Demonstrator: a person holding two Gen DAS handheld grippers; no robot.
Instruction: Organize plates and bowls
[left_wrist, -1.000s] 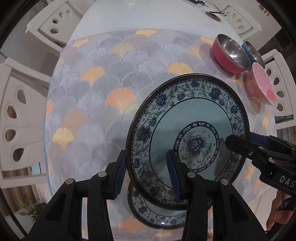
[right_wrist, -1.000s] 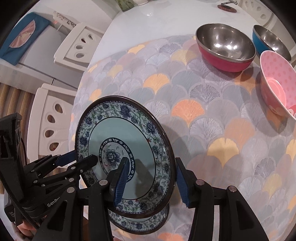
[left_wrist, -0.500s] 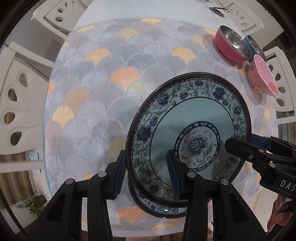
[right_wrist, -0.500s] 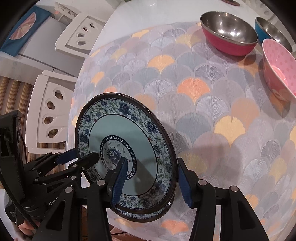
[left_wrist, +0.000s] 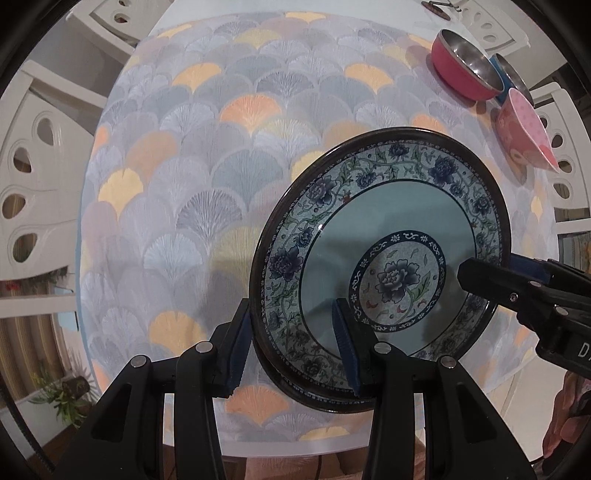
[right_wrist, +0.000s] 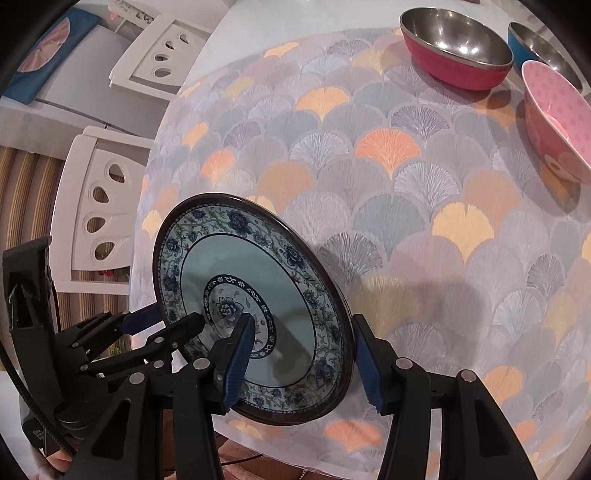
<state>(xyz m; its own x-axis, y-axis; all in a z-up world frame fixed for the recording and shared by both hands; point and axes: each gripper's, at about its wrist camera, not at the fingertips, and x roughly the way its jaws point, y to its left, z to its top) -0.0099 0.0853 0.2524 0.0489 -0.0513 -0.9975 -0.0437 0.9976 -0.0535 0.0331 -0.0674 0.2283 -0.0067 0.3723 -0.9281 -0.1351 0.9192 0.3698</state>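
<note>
A blue floral plate (left_wrist: 384, 258) with a dark rim is held tilted over the patterned tablecloth near the table's front edge. My left gripper (left_wrist: 291, 343) is shut on its near left rim, one pad inside the plate and one outside. My right gripper (right_wrist: 303, 363) is shut on the opposite rim (right_wrist: 343, 332) and shows in the left wrist view as black fingers (left_wrist: 480, 275) at the right. A second matching plate (left_wrist: 306, 403) lies directly beneath, with only a sliver of its rim showing.
At the far right stand a red steel bowl (right_wrist: 454, 51), a blue steel bowl (right_wrist: 543, 40) and a pink dotted bowl (right_wrist: 557, 114), close together. White chairs (right_wrist: 99, 210) ring the round table (left_wrist: 229, 155). A small dark object (left_wrist: 437, 5) lies at the far edge.
Both grippers have carried the plate toward the table's near edge and lower, over the second plate, which is now almost fully covered. The grips look the same.
</note>
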